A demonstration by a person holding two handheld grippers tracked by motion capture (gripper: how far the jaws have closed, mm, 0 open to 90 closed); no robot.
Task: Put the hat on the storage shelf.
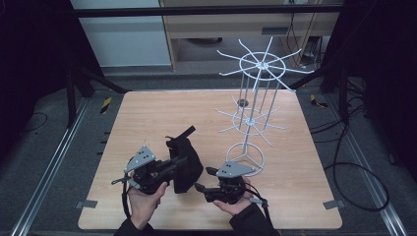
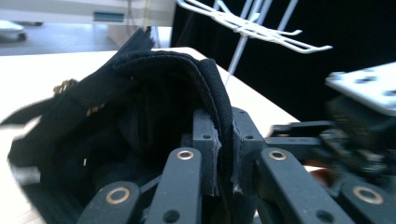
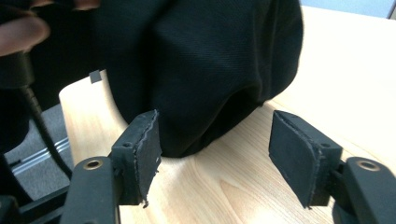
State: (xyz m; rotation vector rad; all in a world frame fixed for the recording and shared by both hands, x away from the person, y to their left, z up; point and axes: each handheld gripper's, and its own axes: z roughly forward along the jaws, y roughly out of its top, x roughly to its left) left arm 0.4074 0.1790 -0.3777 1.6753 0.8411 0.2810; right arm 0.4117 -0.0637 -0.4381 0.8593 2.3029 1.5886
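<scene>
A black fabric bag (image 1: 186,158) is lifted at the near middle of the wooden table (image 1: 162,108). My left gripper (image 1: 171,167) is shut on its thick stitched rim (image 2: 212,84), with the fabric pinched between both pads, as the left gripper view shows (image 2: 225,158). My right gripper (image 1: 202,179) sits just right of the bag and points at it. In the right gripper view its jaws (image 3: 217,149) stand wide open with the bag's rounded underside (image 3: 205,60) hanging just beyond them, touching neither pad.
A white wire display rack (image 1: 255,98) with two tiers of hooks stands on a ring base at the right half of the table, close behind my right gripper. Its hooks (image 2: 261,28) reach over the bag. Black cables lie on the floor at right.
</scene>
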